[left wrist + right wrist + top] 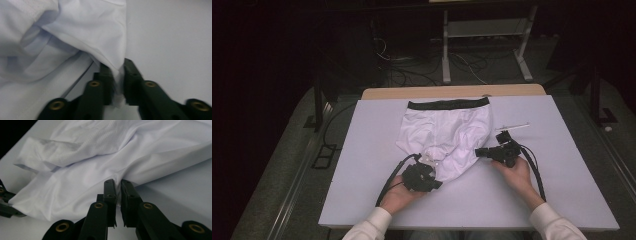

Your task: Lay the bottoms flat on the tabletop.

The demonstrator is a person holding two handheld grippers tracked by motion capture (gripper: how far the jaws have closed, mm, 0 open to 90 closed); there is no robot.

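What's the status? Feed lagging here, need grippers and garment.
Left gripper shut on white boxer shorts, near hem. Right gripper shut on their right edge. Shorts flat on table, waistband far side. Thin white stick beyond right gripper, not obstructing.

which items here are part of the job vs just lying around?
In the job:
- white boxer briefs with a black waistband, spread on the table
- left gripper, shut on the near hem
- right gripper, shut on the fabric's side edge

Lying about:
- thin white stick on the table, beyond the right gripper
- cables and a metal stand on the floor behind
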